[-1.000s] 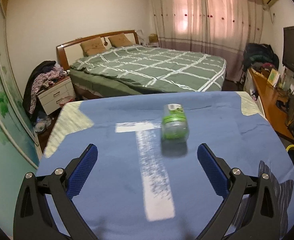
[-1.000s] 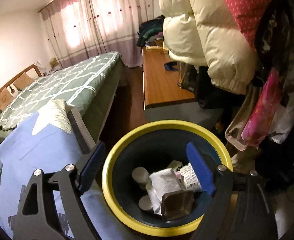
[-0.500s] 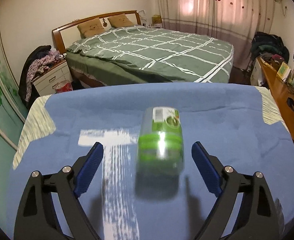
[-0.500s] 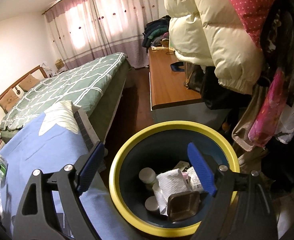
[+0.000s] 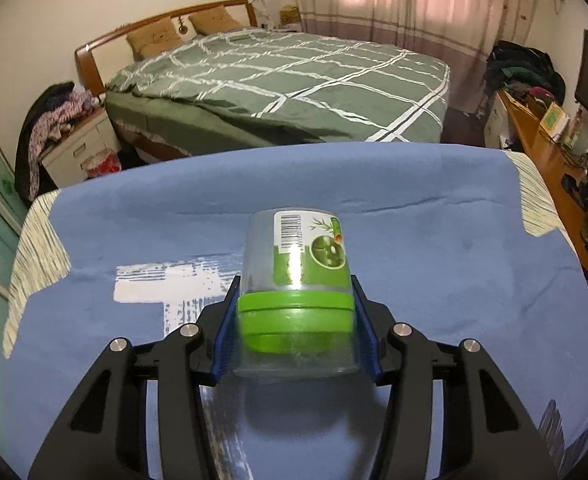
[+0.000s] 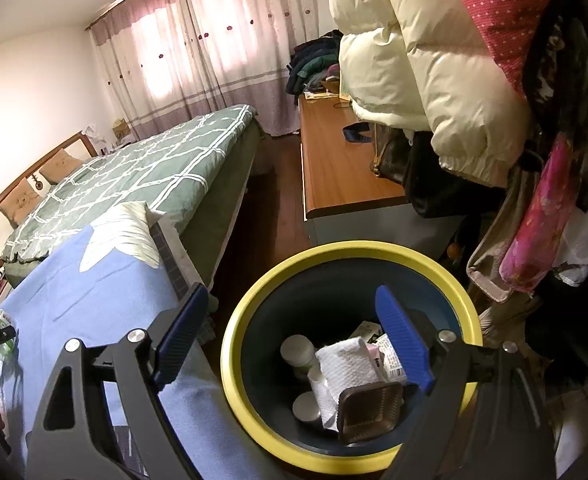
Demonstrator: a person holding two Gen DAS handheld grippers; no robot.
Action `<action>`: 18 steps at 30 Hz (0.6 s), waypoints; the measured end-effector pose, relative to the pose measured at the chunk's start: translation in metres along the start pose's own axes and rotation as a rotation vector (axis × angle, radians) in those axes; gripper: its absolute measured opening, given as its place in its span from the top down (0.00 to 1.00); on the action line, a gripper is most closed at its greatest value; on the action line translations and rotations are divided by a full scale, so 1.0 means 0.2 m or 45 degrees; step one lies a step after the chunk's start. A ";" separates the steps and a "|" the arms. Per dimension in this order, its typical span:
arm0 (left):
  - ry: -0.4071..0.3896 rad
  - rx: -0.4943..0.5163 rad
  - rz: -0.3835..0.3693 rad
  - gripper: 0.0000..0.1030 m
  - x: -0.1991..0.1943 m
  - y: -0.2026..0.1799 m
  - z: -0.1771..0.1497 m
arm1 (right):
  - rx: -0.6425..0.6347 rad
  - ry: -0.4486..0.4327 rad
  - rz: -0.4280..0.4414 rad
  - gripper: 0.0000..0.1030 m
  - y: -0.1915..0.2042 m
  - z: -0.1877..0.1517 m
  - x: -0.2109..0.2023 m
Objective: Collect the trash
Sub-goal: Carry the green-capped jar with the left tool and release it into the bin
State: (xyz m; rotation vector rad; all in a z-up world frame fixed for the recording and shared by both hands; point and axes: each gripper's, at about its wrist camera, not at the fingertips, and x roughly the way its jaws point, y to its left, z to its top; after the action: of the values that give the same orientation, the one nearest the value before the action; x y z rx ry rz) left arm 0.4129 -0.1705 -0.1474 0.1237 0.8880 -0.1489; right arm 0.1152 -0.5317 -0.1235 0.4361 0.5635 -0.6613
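One blue-clothed table (image 5: 434,248) fronts your green-quilted bed (image 5: 286,80) at twelve o'clock; left hand-held gripper (image 5: 294,330) closing on one clear green-banded plastic jar (image 5: 294,280), right hand-held gripper (image 6: 290,340) released.

The left gripper (image 5: 294,330), black-armed with blue pads, points steeply downward, its jaws closing with both pads against something between them. The matching right gripper (image 6: 290,338) tilts downward, jaws spread wide and empty.
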 end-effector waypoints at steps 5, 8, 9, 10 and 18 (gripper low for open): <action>-0.040 0.074 -0.061 0.52 -0.17 -0.14 -0.05 | 0.001 -0.026 0.004 0.21 -0.01 0.00 -0.02; -0.057 0.127 -0.131 0.52 -0.29 -0.27 -0.08 | 0.018 -0.023 0.041 0.21 -0.05 -0.01 -0.07; -0.066 0.157 -0.154 0.52 -0.33 -0.32 -0.10 | 0.020 -0.028 0.046 0.21 -0.06 -0.01 -0.10; -0.072 0.181 -0.176 0.52 -0.37 -0.38 -0.12 | 0.014 -0.035 0.049 0.21 -0.08 -0.01 -0.13; -0.044 0.411 -0.433 0.52 -0.59 -0.99 -0.27 | -0.073 -0.064 0.055 0.20 -0.25 -0.08 -0.39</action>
State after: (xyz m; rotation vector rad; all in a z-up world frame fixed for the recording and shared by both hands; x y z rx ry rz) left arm 0.2624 -0.3474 -0.0984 0.2692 0.8400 -0.6108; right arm 0.0252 -0.5237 -0.0986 0.3761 0.5227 -0.6115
